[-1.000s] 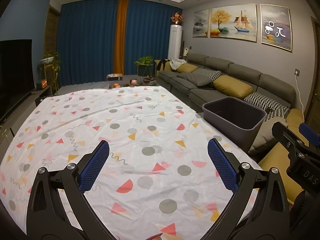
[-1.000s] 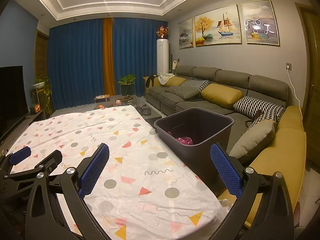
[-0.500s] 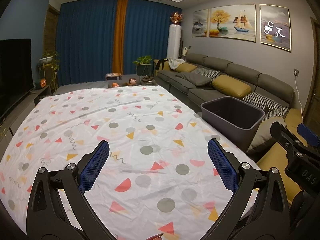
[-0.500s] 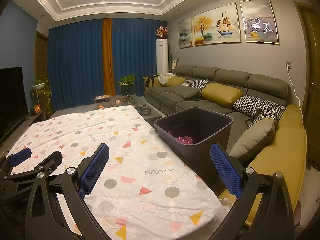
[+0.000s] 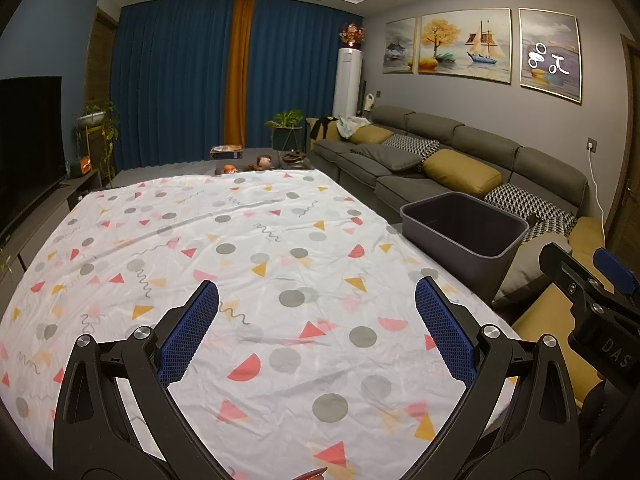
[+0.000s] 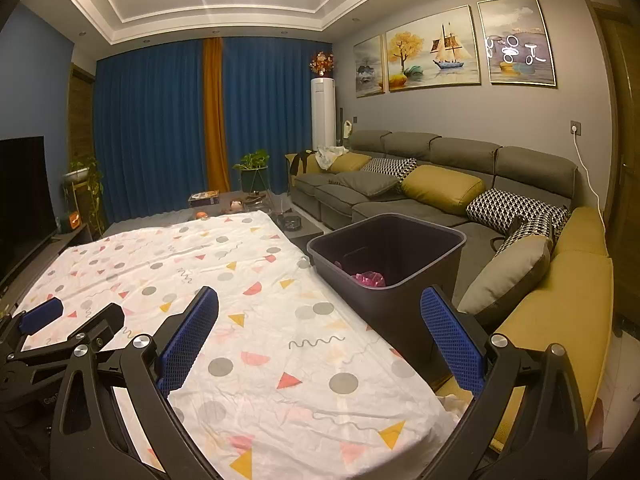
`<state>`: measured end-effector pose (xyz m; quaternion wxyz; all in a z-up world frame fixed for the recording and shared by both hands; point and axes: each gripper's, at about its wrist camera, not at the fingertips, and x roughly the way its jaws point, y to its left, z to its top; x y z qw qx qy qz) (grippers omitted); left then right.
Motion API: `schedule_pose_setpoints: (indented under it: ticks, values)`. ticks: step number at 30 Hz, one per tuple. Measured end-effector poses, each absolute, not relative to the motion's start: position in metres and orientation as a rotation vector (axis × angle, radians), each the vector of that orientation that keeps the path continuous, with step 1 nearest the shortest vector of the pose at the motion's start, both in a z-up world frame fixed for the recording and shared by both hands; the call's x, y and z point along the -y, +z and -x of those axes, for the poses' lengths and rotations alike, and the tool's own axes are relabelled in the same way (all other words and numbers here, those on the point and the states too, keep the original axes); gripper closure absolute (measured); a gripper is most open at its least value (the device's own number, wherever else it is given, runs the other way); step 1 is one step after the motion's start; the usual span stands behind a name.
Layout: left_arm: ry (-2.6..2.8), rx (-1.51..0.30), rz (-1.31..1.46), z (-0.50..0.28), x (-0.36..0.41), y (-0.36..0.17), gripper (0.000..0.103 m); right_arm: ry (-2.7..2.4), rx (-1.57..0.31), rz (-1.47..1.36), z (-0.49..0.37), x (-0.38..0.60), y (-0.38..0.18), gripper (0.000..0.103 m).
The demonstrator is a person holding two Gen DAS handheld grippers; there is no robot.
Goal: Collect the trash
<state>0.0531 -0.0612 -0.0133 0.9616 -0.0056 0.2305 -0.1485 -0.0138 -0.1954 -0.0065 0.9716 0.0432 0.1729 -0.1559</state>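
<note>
A dark grey bin (image 6: 386,256) stands at the right edge of the table, also in the left wrist view (image 5: 464,228). Pink crumpled trash (image 6: 370,279) lies inside it. My left gripper (image 5: 316,320) is open and empty above the near part of the patterned tablecloth (image 5: 240,248). My right gripper (image 6: 320,324) is open and empty above the table's near right corner, just short of the bin. Each gripper shows in the other's view: the right one (image 5: 592,280), the left one (image 6: 68,320). No loose trash shows on the cloth.
A grey and mustard sofa (image 6: 440,184) with cushions runs along the right wall behind the bin. A TV (image 5: 28,140) on a low stand is at the left. A low table with small items (image 5: 256,160) and a plant (image 5: 286,124) stand beyond the far edge.
Both views have shifted very slightly; the grippers stay open and empty. Nothing else has moved.
</note>
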Motion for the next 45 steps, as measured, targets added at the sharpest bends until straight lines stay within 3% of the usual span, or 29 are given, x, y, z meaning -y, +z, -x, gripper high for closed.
schedule_pose_setpoints:
  ticks: [38, 45]
  values:
    - [-0.304, -0.456, 0.007, -0.049, 0.0614, -0.0126, 0.006, -0.318, -0.348, -0.095, 0.0162, 0.1957, -0.0076, 0.006]
    - [-0.308, -0.44, 0.002, -0.0464, 0.059, -0.0095, 0.013, -0.32, -0.35, -0.1, 0.0165, 0.1945, -0.0092, 0.006]
